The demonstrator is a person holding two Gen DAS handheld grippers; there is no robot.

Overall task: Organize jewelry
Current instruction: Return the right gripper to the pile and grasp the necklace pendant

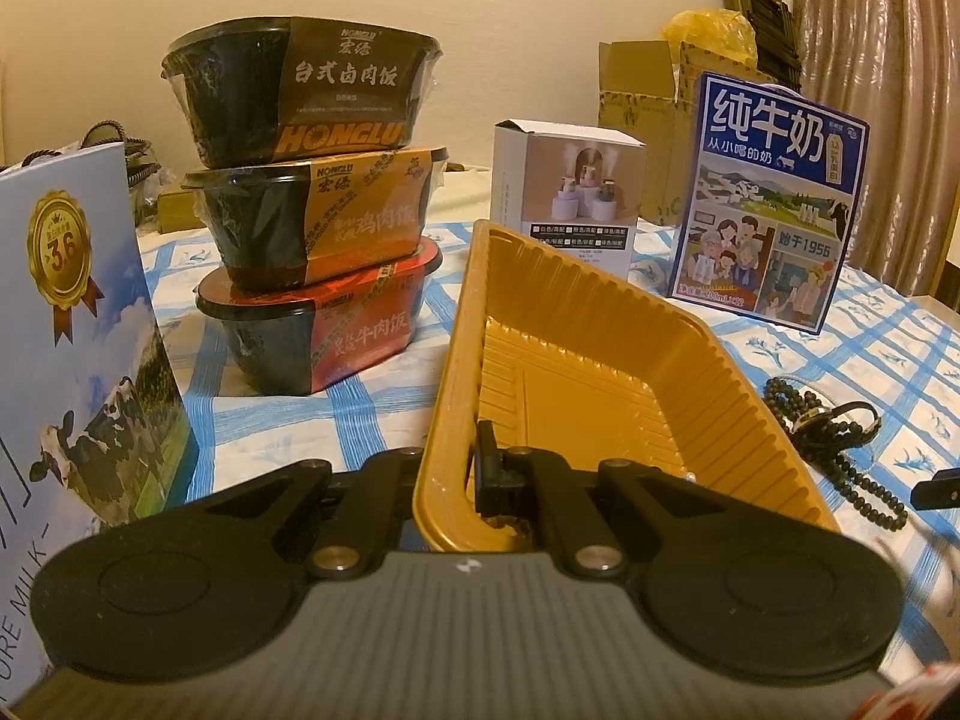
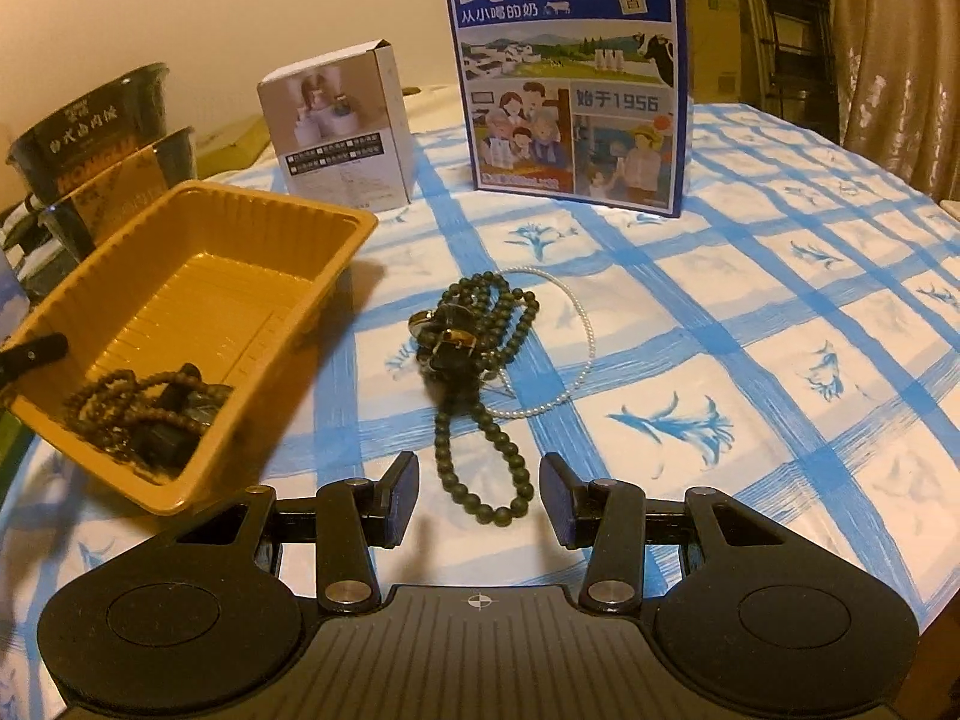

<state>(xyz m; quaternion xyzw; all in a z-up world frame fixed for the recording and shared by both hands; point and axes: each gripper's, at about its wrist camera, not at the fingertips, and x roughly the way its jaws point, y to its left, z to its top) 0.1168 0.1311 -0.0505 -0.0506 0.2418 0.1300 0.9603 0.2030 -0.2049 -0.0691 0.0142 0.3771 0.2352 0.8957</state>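
My left gripper [image 1: 480, 480] pinches the yellow tray [image 1: 600, 324]; my right gripper [image 2: 479, 501] gapes low-middle around the floppy, slippery dark beads [image 2: 480, 396]; I'd grab that loop.

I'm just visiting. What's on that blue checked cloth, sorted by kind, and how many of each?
Stacked meal bowls: 3
Milk boxes: 2, blue milk box and left milk box
Small white box: 1
Gold tray: 1
Bead strings: 3, dark green string, pearl string, brown string in the tray
Total: 10, leaving out small metal pieces too tangled to count.
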